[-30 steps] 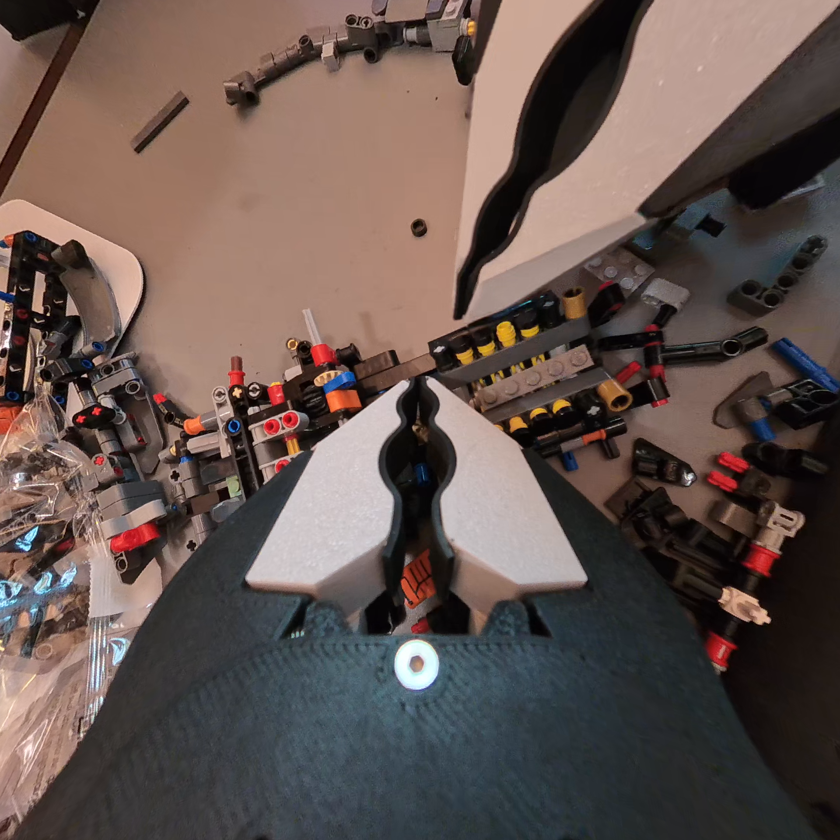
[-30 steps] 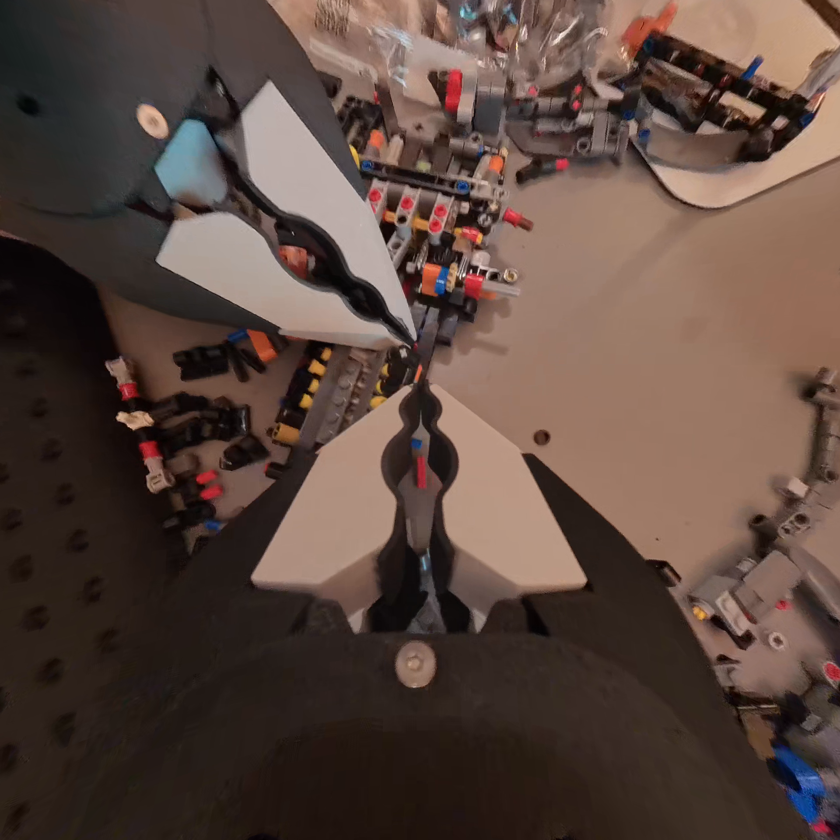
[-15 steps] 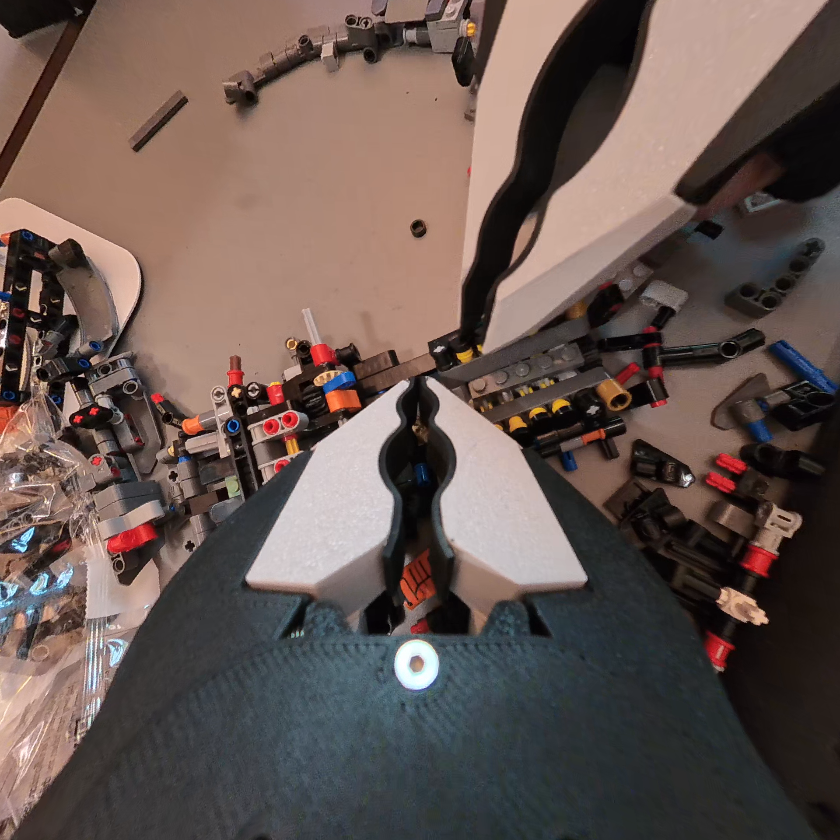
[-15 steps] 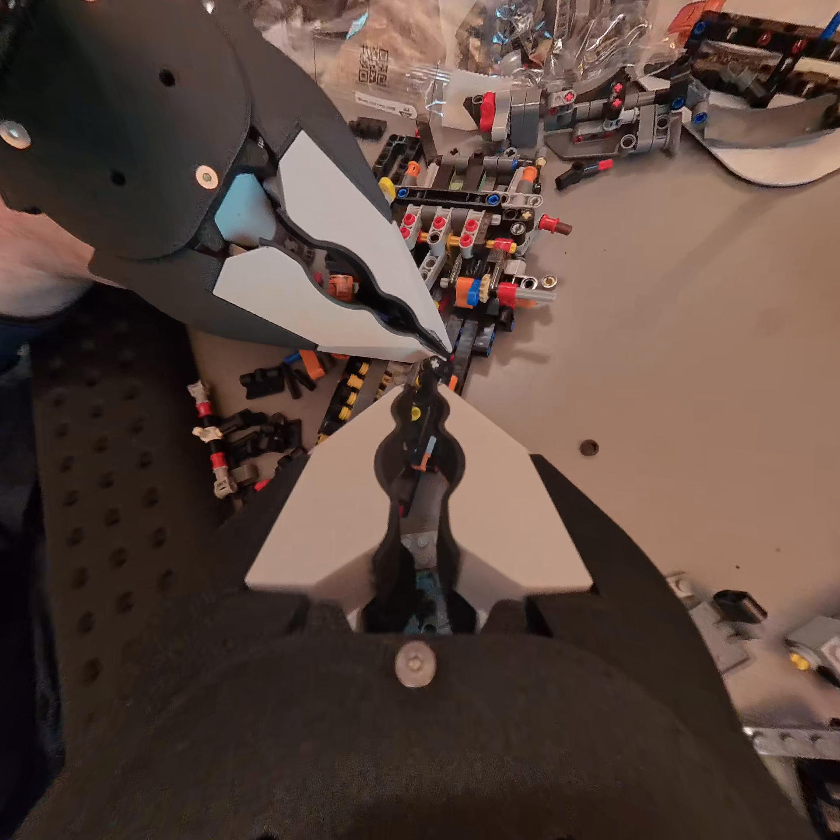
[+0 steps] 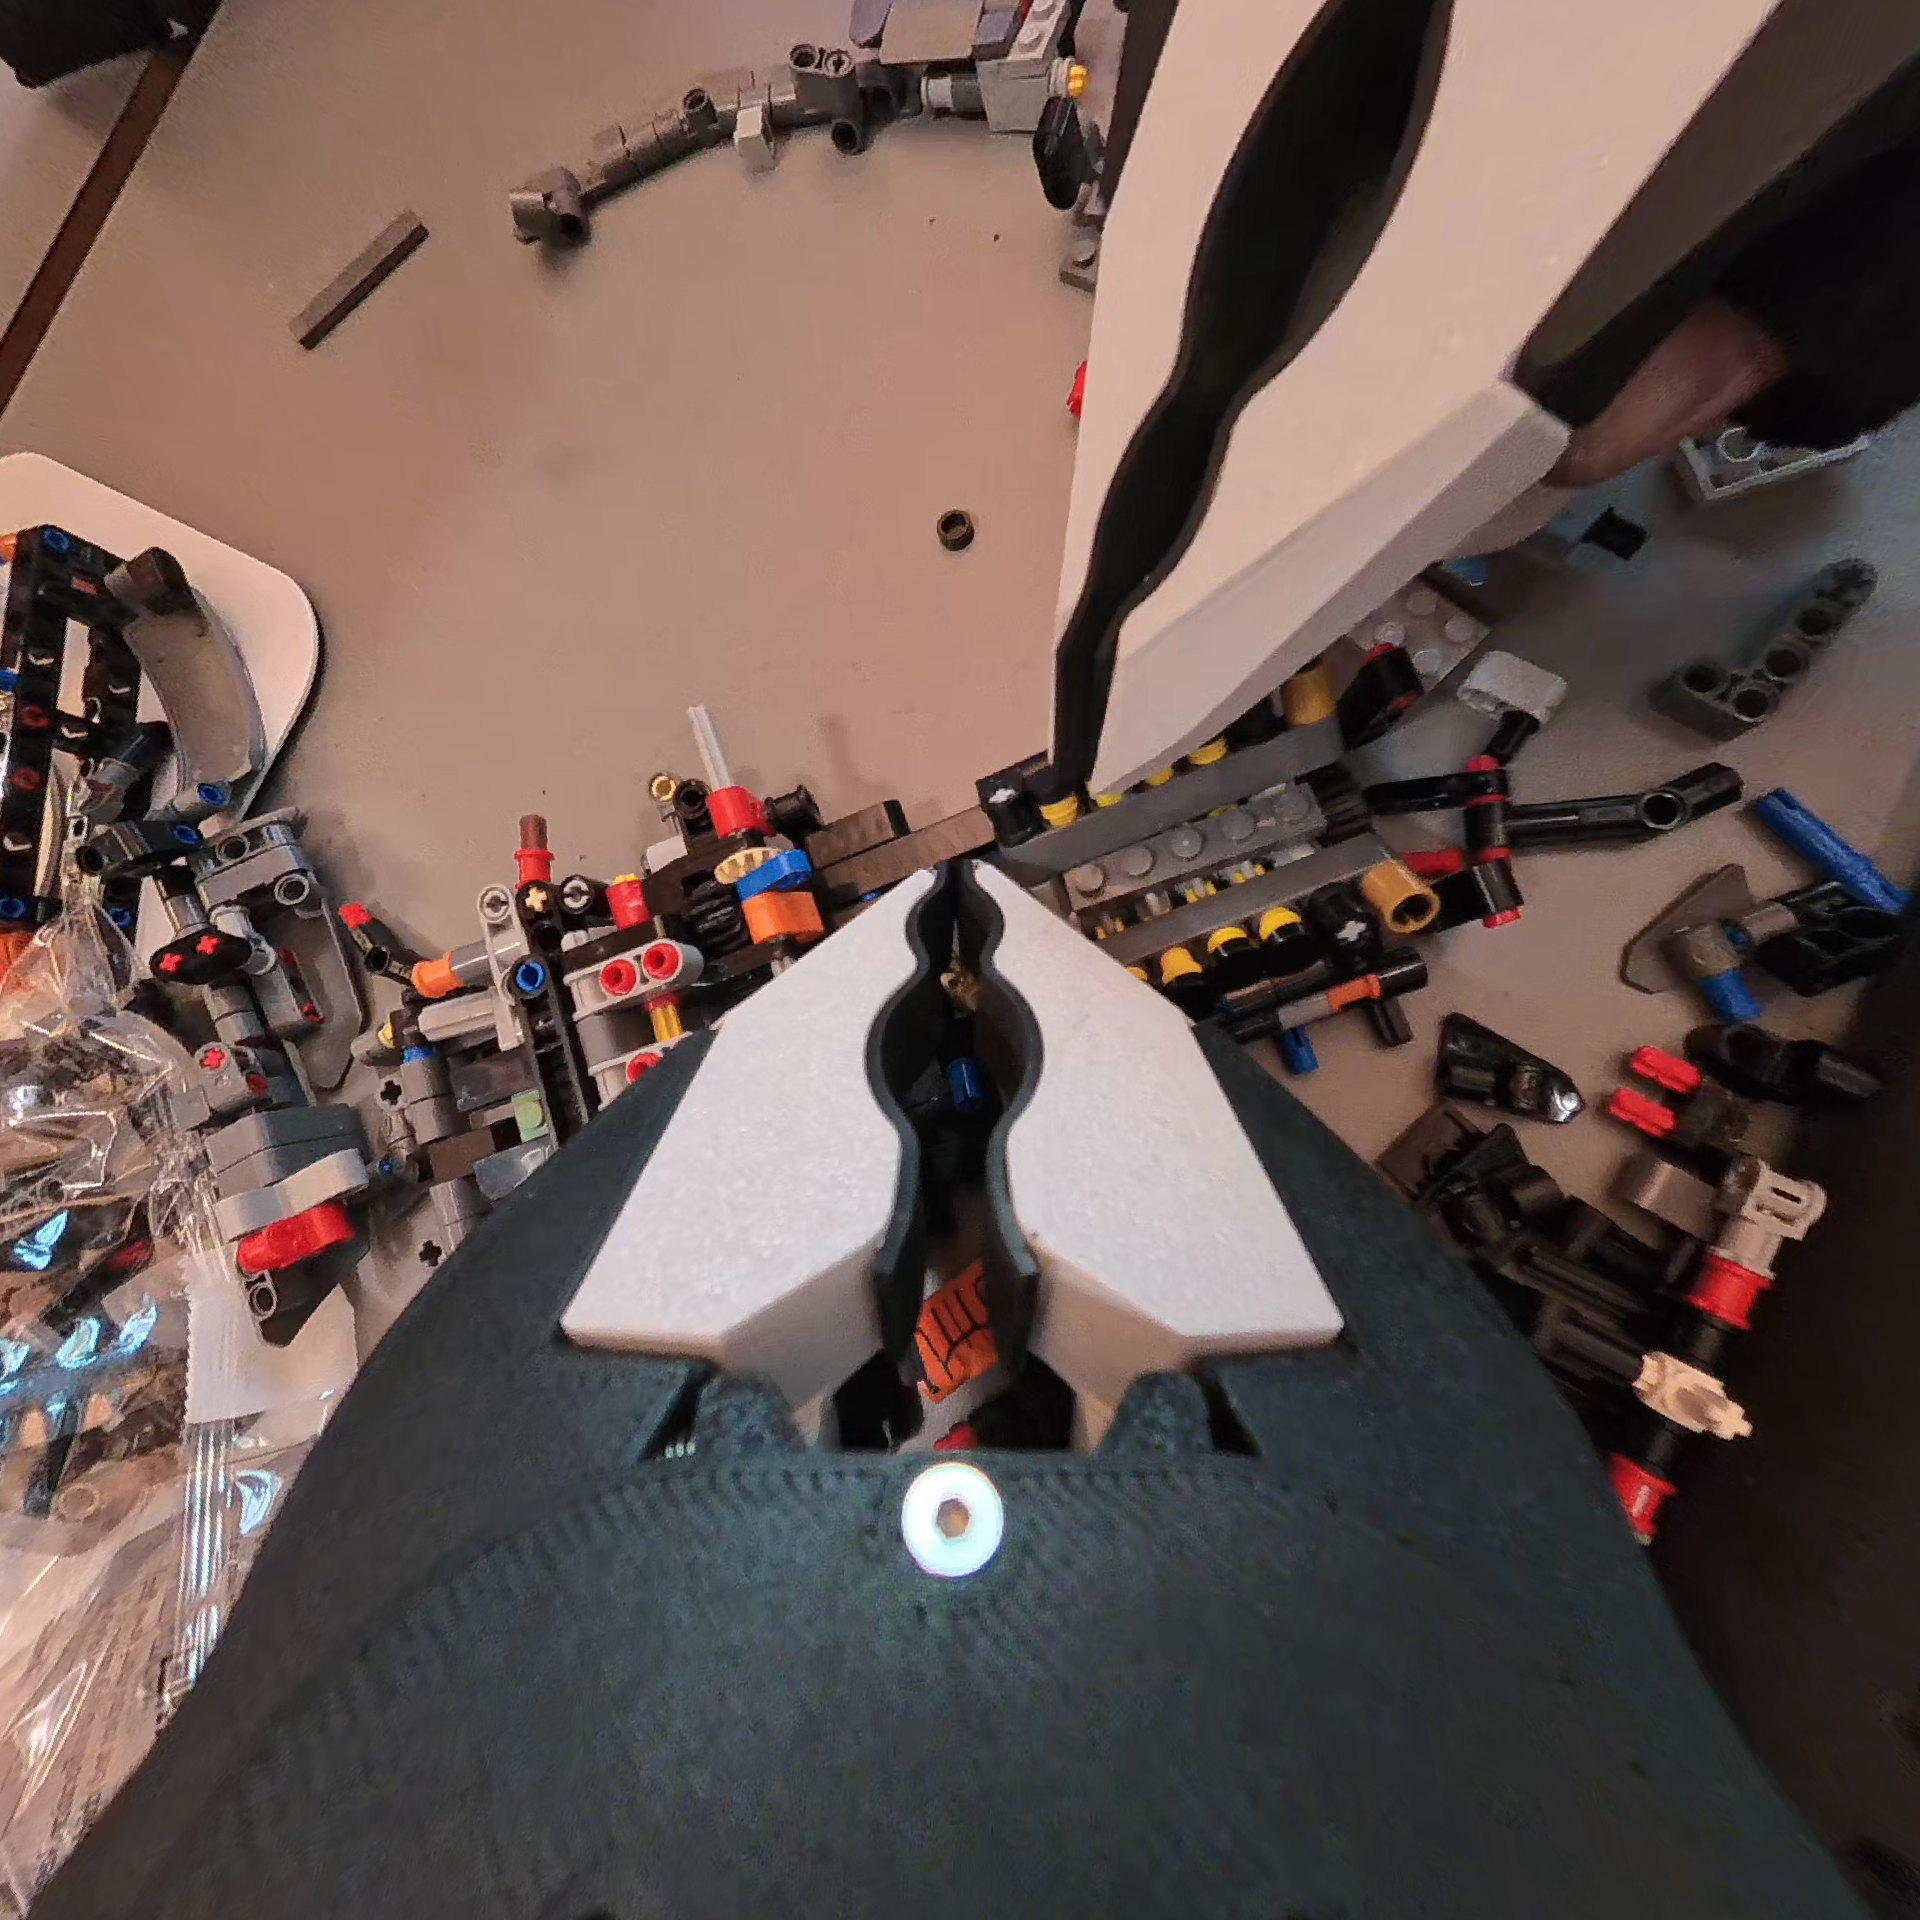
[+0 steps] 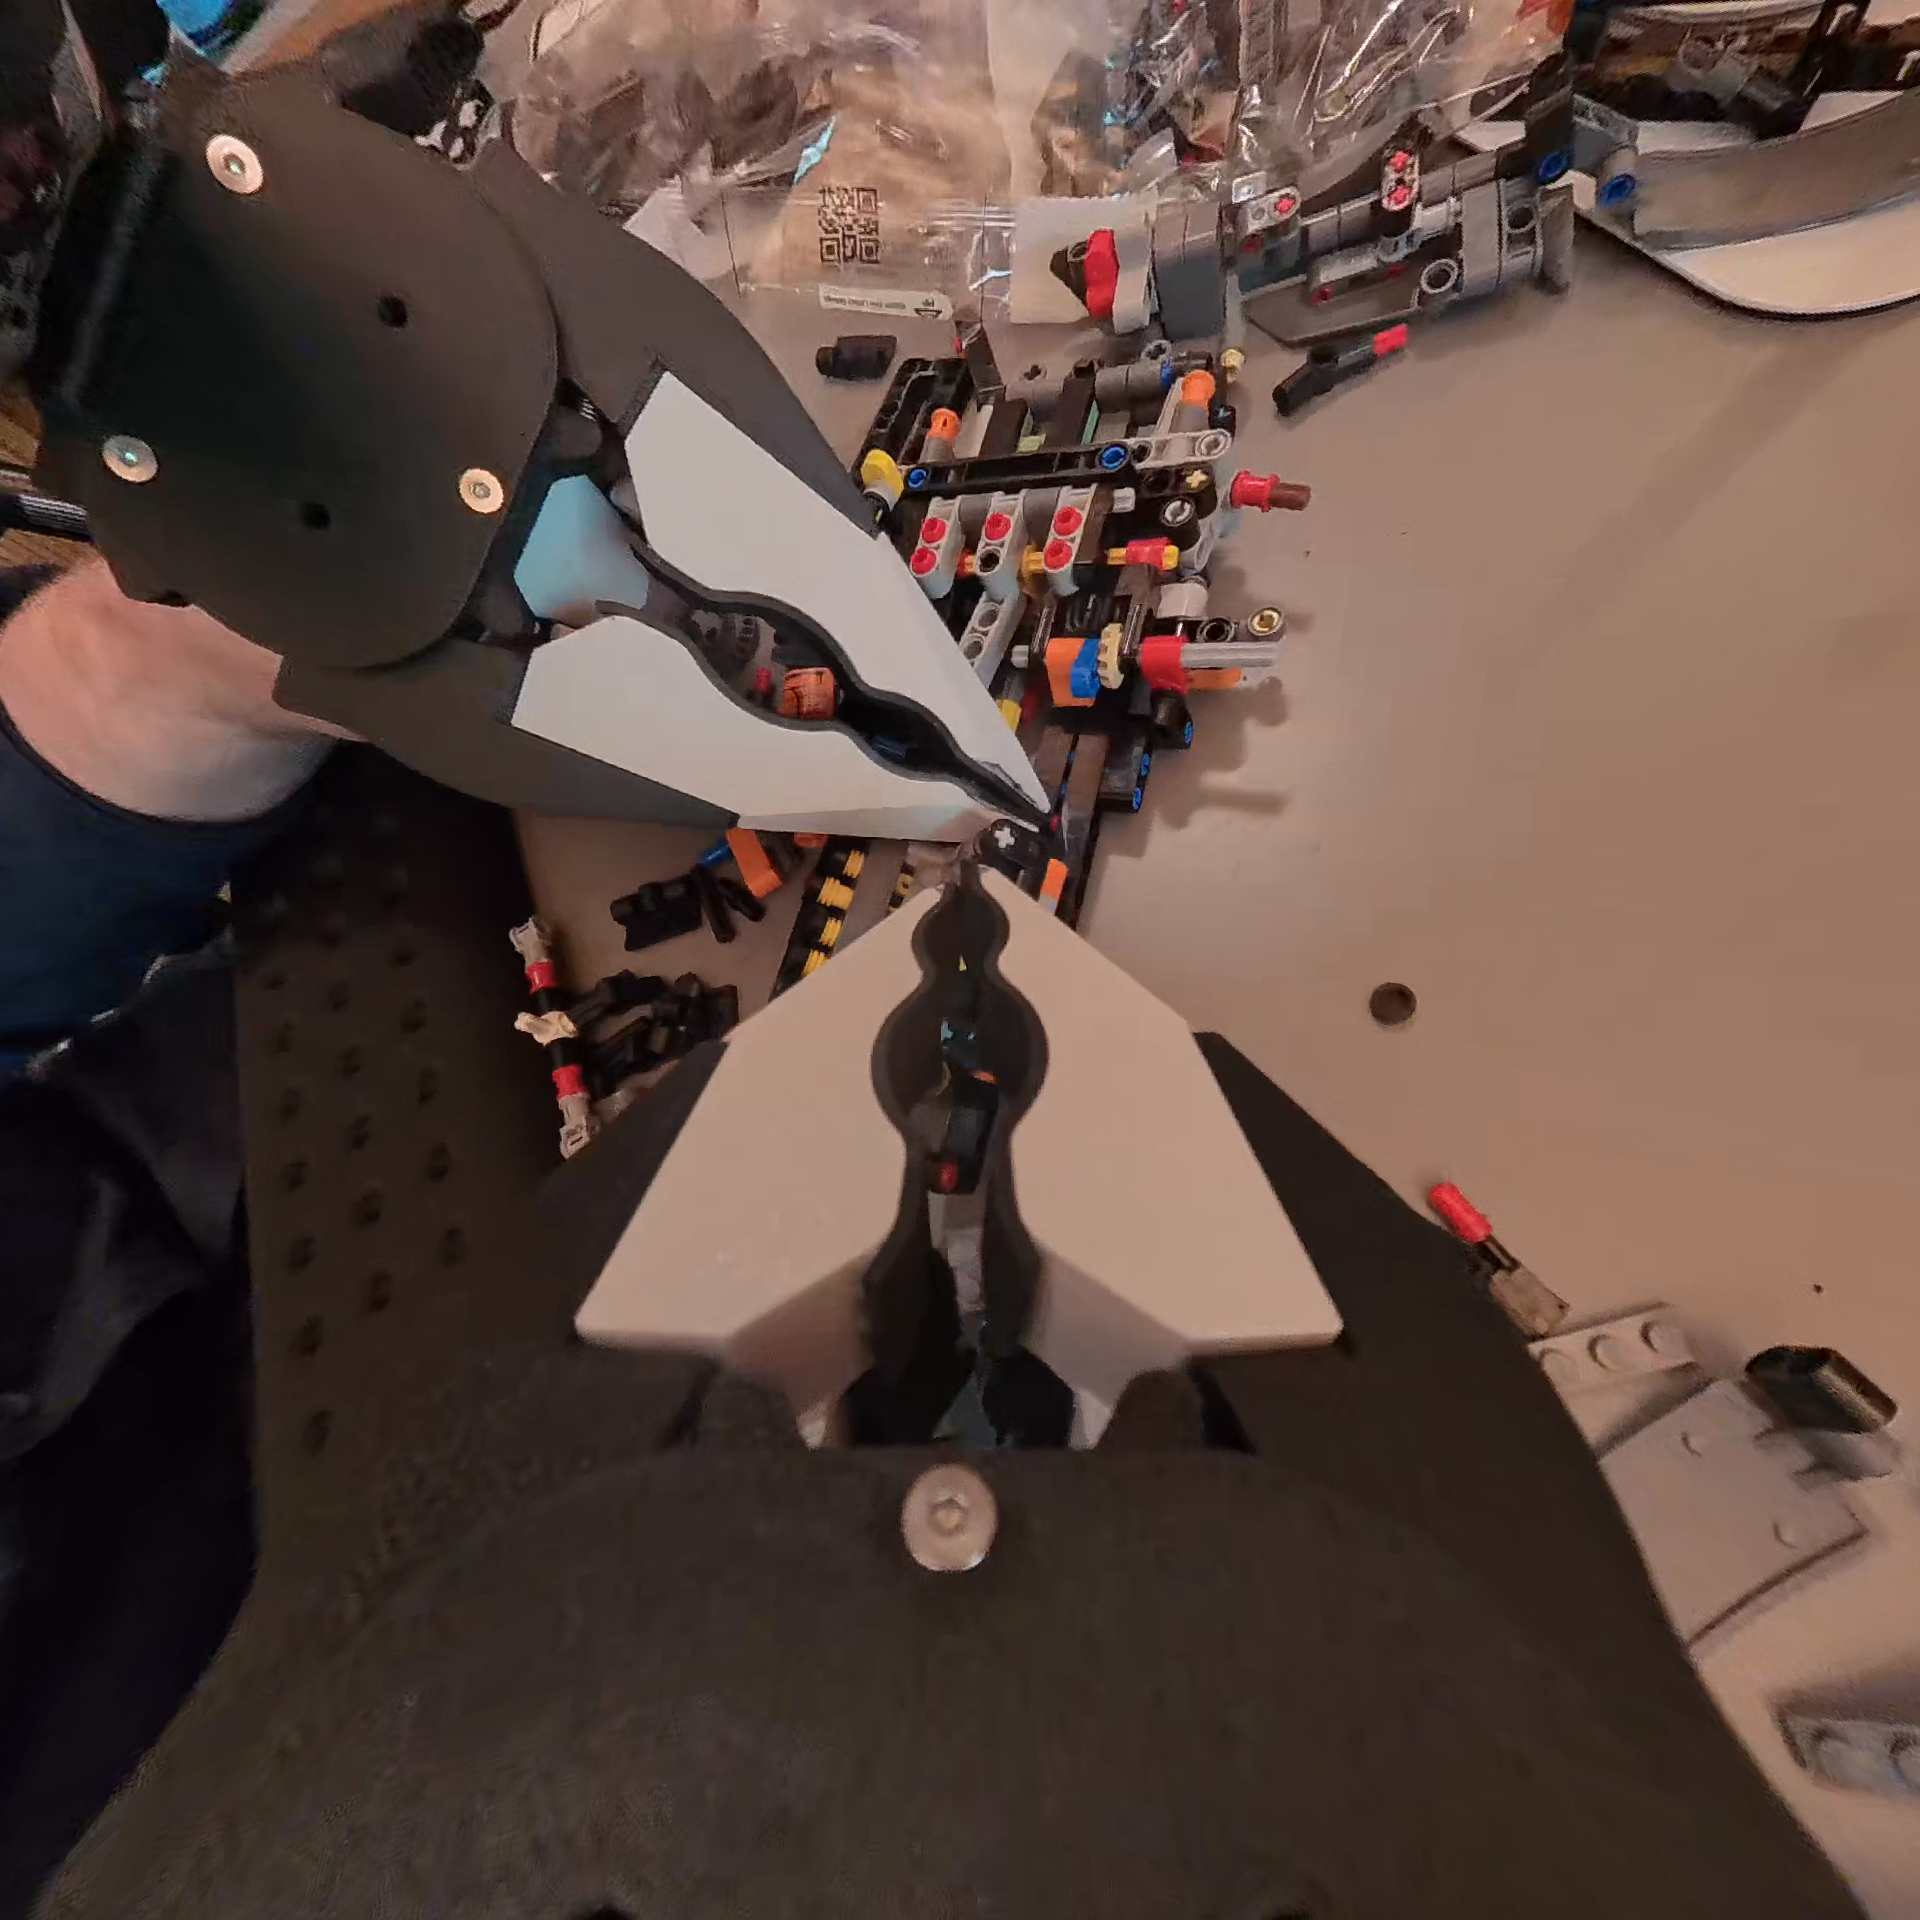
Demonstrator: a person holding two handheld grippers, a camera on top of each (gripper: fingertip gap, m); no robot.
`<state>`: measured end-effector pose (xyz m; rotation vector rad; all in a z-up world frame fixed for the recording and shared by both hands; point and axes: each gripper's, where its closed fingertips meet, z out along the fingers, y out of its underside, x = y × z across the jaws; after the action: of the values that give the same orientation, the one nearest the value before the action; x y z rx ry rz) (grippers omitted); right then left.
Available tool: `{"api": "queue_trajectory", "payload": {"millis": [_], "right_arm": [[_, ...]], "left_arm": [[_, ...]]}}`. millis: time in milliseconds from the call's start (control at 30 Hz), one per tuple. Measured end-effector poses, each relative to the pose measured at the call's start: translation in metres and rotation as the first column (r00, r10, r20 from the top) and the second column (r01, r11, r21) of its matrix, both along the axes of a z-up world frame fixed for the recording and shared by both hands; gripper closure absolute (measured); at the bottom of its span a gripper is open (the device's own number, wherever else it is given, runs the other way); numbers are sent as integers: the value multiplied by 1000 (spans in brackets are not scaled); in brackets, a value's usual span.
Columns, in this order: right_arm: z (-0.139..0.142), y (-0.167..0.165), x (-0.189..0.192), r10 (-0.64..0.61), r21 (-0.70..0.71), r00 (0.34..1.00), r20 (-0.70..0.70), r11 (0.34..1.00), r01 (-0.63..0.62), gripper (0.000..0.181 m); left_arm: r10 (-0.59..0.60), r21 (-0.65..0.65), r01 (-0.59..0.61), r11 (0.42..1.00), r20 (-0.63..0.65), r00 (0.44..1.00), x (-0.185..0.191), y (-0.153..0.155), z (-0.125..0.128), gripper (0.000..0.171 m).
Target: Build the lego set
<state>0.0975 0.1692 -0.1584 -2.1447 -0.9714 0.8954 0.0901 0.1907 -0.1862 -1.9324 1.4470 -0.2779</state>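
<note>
Left wrist view: both grippers clenched over lego assembly (image 5: 1195, 862); bare table (image 5: 644, 499) beyond.

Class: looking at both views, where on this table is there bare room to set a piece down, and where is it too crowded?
Free: the tabletop beyond the lego assembly, between the small black ring and dark flat bar. Crowded: the loose parts on the right and plastic bags on the left.

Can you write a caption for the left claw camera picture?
Two shut grey claws meet at a long multicoloured plastic brick assembly on a grey table.
</note>
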Motion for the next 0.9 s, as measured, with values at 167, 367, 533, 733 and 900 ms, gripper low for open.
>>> {"api": "queue_trajectory", "payload": {"millis": [167, 367, 533, 733, 900], "right_arm": [[0, 9, 15, -55, 55, 997, 50, 997, 52, 181], [5, 4, 5, -4, 69, 1000, 26, 998, 2, 172], [-3, 8, 1, -9, 95, 995, 98, 995, -1, 171], [0, 6, -3, -6, 110, 995, 96, 994, -5, 181], [0, 7, -1, -32, 124, 993, 117, 992, 17, 181]], "left_arm": [[-6, 2, 6, 1000, 1, 1000, 0, -1, 0, 171], [-5, 1, 5, 1000, 1, 1000, 0, -1, 0, 171], [-3, -2, 3, 1000, 0, 1000, 0, -1, 0, 171], [0, -3, 0, 1000, -1, 1000, 0, 0, 0, 171], [3, -1, -3, 1000, -1, 1000, 0, 0, 0, 171]]}}
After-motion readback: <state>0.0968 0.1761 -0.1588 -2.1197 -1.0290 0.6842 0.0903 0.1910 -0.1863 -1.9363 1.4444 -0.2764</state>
